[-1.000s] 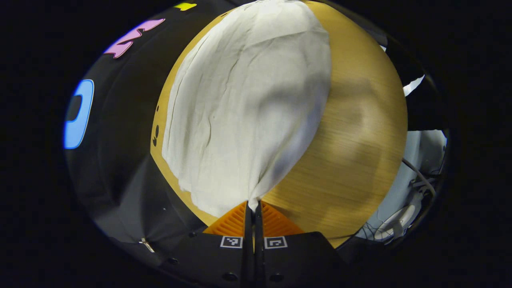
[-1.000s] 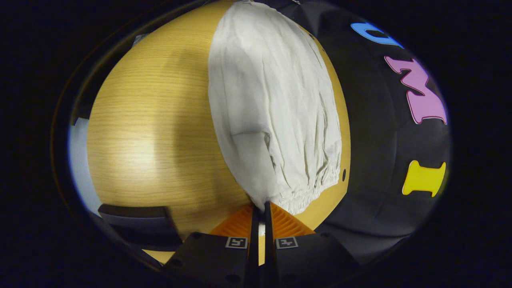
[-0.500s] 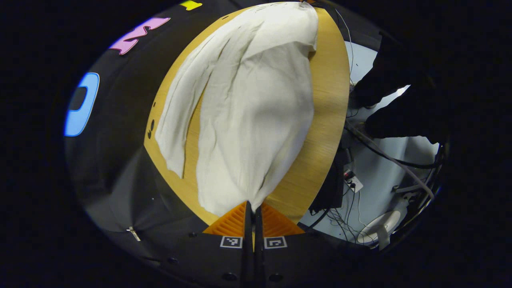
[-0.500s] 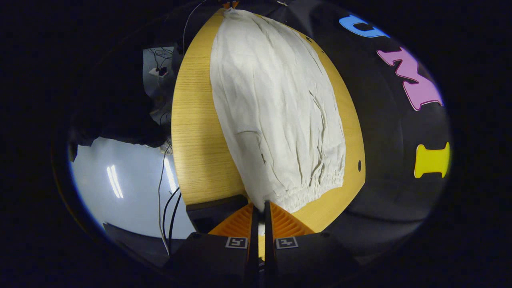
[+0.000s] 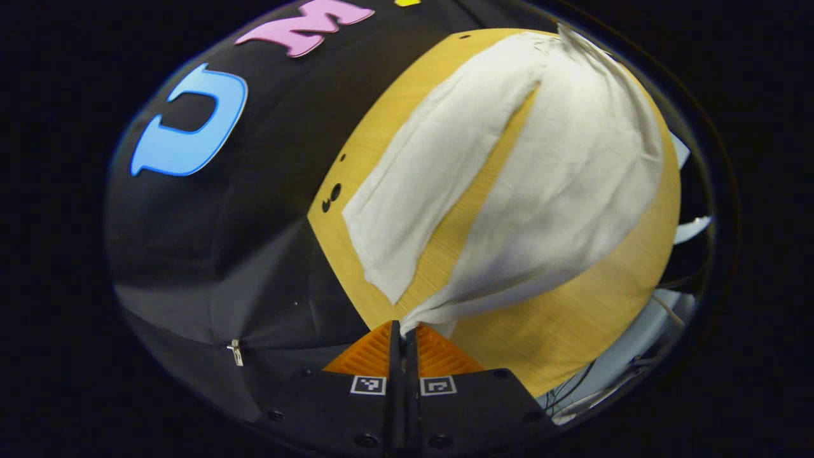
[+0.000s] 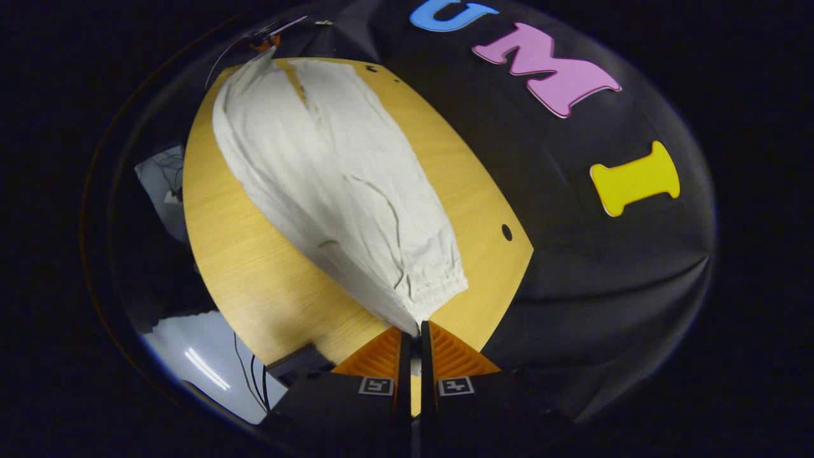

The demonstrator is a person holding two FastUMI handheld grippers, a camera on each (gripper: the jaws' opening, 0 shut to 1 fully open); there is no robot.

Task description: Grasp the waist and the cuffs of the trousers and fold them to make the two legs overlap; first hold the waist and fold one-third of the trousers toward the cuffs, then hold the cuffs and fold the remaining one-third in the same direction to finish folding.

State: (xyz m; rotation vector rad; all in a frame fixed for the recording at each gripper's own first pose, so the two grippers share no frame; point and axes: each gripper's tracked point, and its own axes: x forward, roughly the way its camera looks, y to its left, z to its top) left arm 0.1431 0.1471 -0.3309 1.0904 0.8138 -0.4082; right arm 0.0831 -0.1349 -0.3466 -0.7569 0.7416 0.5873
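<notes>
In the left gripper view, the left hand-held gripper (image 5: 403, 331) sits at the bottom centre of the frame with its two fingers pressed together on a bunched corner of the off-white, crinkled cotton trousers (image 5: 572, 184). From that pinch the cloth rises toward the upper right. One leg is stretched and lifted from the pinch up to the top right of the frame. The other leg (image 5: 426, 184) lies flat on the round, light-brown wooden tabletop (image 5: 572, 331), running from the centre toward the upper right. A narrow wedge of bare wood shows between the two legs, so they do not overlap here. Small dark holes (image 5: 331, 196) mark the tabletop near its left edge, just beside the flat leg's end. Pale floor with cables (image 5: 642, 356) shows at the lower right, past the tabletop's rim.

In the right gripper view, the right hand-held gripper (image 6: 413, 331) is at the bottom centre, its fingers clamped on the gathered, elastic waist end of the trousers (image 6: 331, 184). The garment stretches from there diagonally to the upper left of the frame, where the legs part slightly. The tabletop (image 6: 254, 286) shows on both sides of the cloth, with one dark hole (image 6: 507, 231) near its right edge. Pale floor (image 6: 191, 356) appears at the lower left.
</notes>
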